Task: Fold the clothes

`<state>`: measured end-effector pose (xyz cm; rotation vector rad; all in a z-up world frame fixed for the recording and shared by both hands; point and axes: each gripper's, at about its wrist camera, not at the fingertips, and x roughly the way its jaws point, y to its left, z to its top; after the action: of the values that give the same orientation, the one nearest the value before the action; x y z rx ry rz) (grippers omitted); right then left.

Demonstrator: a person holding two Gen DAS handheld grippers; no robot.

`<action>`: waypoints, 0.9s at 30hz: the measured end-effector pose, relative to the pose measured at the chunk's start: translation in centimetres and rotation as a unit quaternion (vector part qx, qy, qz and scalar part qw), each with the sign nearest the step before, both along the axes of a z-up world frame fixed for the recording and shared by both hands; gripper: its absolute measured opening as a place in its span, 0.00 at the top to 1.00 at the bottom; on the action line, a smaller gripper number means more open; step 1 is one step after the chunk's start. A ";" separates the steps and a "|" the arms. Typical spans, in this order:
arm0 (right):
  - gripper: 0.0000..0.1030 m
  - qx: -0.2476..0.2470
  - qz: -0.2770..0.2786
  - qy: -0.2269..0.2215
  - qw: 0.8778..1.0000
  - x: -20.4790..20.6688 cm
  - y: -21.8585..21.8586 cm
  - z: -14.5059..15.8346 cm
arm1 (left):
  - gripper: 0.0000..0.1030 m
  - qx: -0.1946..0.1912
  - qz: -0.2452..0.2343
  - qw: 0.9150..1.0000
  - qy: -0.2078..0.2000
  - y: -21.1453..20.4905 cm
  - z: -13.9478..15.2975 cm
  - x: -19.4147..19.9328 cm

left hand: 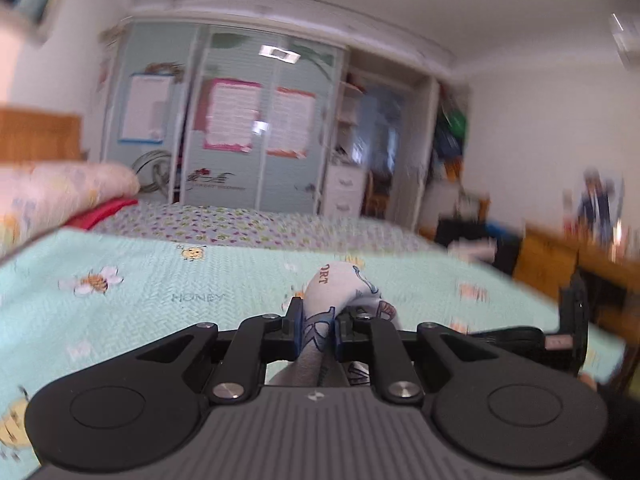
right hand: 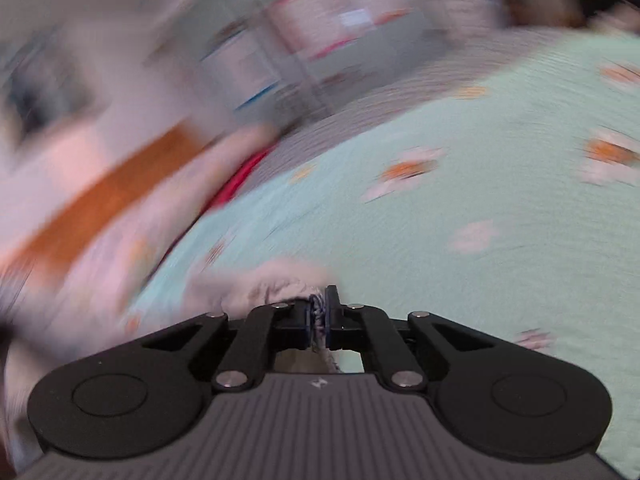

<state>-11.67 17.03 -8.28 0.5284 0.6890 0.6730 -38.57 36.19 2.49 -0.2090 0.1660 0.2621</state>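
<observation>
In the left wrist view my left gripper (left hand: 331, 322) is shut on a light grey garment (left hand: 340, 284) printed with blue and orange letters. The cloth bulges up beyond the pads and hangs down behind them, above the mint bedspread with bees (left hand: 160, 280). The right wrist view is heavily blurred. There my right gripper (right hand: 319, 314) is shut on a thin pinch of pale cloth with dark blue marks. More of that pale cloth (right hand: 276, 280) bunches to the left of the fingers, over the same mint bedspread (right hand: 440, 240).
A pink floral duvet (left hand: 60, 192) and something red (left hand: 104, 212) lie at the bed's left. Beyond the bed stand a wardrobe with posters on its sliding doors (left hand: 248, 120), open shelves (left hand: 360, 152) and a wooden desk (left hand: 580, 252) on the right. A black tool part (left hand: 574, 320) shows at the right edge.
</observation>
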 end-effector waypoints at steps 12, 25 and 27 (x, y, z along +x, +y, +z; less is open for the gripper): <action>0.71 -0.072 0.005 0.065 0.995 -1.8 -1.6 -4.5 | 0.78 -0.023 0.043 0.996 0.075 1.8 -3.5 4.0; 0.49 -0.082 0.018 0.012 0.996 -4.7 -1.1 -2.2 | 0.83 0.121 -0.057 0.987 -0.085 -5.4 10.2 4.8; 0.49 -0.045 0.024 -0.016 0.999 -5.7 -2.0 -1.5 | 0.83 0.134 -0.055 0.986 -0.082 -6.2 11.1 5.6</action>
<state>-17.34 15.07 -9.81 0.4184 0.7002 0.6899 -33.02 30.03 13.64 0.0466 -0.0228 0.1536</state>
